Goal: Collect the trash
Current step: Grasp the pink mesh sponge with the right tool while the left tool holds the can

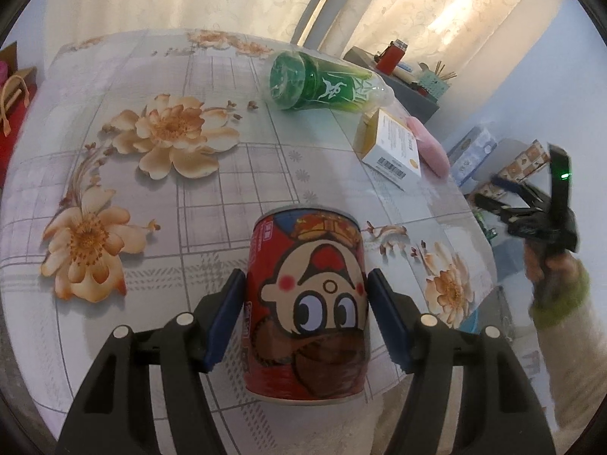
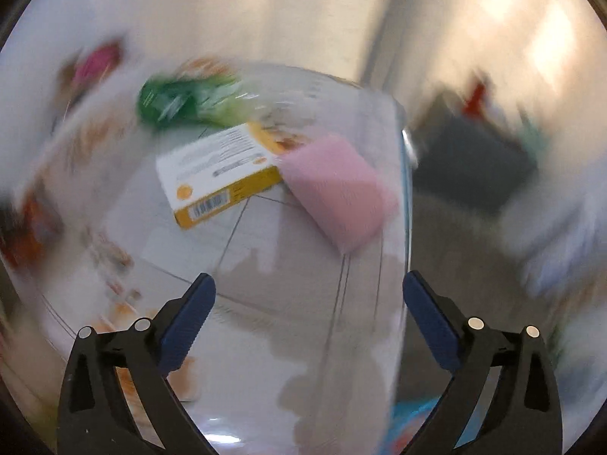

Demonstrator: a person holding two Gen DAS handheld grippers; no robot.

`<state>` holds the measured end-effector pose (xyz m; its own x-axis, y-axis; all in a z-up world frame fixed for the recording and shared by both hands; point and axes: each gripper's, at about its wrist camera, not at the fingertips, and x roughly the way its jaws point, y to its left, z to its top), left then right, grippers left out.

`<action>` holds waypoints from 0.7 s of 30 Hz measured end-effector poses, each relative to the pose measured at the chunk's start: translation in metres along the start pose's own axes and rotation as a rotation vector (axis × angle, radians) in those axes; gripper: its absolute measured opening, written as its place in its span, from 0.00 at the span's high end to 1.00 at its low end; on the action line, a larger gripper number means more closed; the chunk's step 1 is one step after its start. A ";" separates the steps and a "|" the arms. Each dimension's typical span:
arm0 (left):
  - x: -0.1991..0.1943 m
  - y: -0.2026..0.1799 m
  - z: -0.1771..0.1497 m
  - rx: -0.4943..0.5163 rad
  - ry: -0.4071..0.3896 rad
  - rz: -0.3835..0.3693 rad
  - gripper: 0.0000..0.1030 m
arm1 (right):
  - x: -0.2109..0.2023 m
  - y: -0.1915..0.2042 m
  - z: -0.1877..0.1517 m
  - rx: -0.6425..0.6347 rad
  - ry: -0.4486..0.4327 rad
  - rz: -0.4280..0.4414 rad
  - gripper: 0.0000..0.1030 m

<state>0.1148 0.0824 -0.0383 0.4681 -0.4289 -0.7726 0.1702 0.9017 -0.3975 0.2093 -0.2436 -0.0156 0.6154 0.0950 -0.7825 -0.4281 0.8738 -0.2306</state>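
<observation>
A red can [image 1: 307, 303] with a cartoon face stands upright near the front of the flowered table [image 1: 151, 208], and my left gripper [image 1: 306, 276] is shut on it, one blue pad on each side. Farther back lie a green plastic bottle [image 1: 322, 83] on its side, a yellow-and-white box [image 1: 394, 148] and a pink sponge [image 1: 428, 144]. My right gripper [image 1: 489, 191] hangs off the table's right edge in a hand with a green cuff. In the blurred right wrist view, the right gripper [image 2: 309, 276] is open and empty, facing the box [image 2: 220, 174], sponge [image 2: 337, 189] and bottle [image 2: 182, 104].
A grey cabinet [image 1: 409, 91] with a red item and a cup of sticks stands behind the table. Cartons [image 1: 474, 151] are stacked past the right edge. A bag with handles [image 1: 11, 94] sits at far left. Curtains hang behind.
</observation>
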 end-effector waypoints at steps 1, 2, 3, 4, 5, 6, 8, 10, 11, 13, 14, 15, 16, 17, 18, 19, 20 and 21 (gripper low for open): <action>0.000 0.002 0.001 -0.004 0.008 -0.011 0.38 | 0.005 0.001 0.003 -0.048 0.004 -0.010 0.08; 0.000 0.004 0.002 -0.009 0.016 -0.021 0.38 | 0.014 0.002 0.008 -0.113 0.016 -0.014 0.08; 0.000 0.006 0.002 -0.016 0.023 -0.032 0.38 | 0.025 0.000 0.013 -0.157 0.034 -0.006 0.08; 0.001 0.007 0.002 -0.020 0.028 -0.039 0.38 | 0.032 -0.003 0.017 -0.180 0.049 -0.002 0.08; 0.001 0.009 0.003 -0.029 0.035 -0.049 0.38 | 0.044 -0.009 0.022 -0.201 0.068 0.007 0.08; 0.000 0.011 0.003 -0.036 0.039 -0.055 0.38 | 0.052 -0.014 0.027 -0.209 0.079 0.019 0.08; 0.001 0.015 0.005 -0.060 0.050 -0.074 0.38 | 0.066 -0.028 0.038 -0.215 0.093 0.044 0.08; 0.000 0.017 0.005 -0.072 0.054 -0.079 0.38 | 0.077 -0.042 0.046 -0.214 0.096 0.067 0.08; 0.000 0.018 0.005 -0.076 0.055 -0.080 0.38 | 0.082 -0.047 0.049 -0.214 0.101 0.085 0.08; -0.001 0.021 0.006 -0.086 0.056 -0.092 0.38 | 0.093 -0.056 0.054 -0.216 0.127 0.134 0.08; 0.000 0.023 0.006 -0.099 0.056 -0.099 0.38 | 0.100 -0.058 0.057 -0.221 0.150 0.152 0.08; 0.000 0.025 0.005 -0.109 0.057 -0.105 0.37 | 0.108 -0.059 0.058 -0.223 0.179 0.170 0.08; 0.002 0.029 0.005 -0.128 0.062 -0.115 0.37 | 0.116 -0.064 0.059 -0.209 0.195 0.197 0.08; 0.002 0.031 0.005 -0.141 0.065 -0.118 0.37 | 0.119 -0.067 0.063 -0.186 0.195 0.216 0.08; 0.004 0.033 0.004 -0.155 0.069 -0.116 0.37 | 0.123 -0.074 0.065 -0.138 0.198 0.233 0.08; 0.004 0.033 0.003 -0.159 0.071 -0.112 0.37 | 0.125 -0.077 0.065 -0.109 0.198 0.241 0.08; 0.004 0.033 0.003 -0.162 0.072 -0.109 0.37 | 0.127 -0.085 0.065 -0.053 0.195 0.273 0.08; 0.004 0.033 0.002 -0.163 0.074 -0.108 0.37 | 0.127 -0.090 0.062 -0.001 0.192 0.312 0.08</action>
<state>0.1244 0.1102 -0.0536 0.3885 -0.5306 -0.7533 0.0706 0.8323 -0.5498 0.3669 -0.2805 -0.0580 0.3198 0.2654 -0.9096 -0.5763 0.8165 0.0356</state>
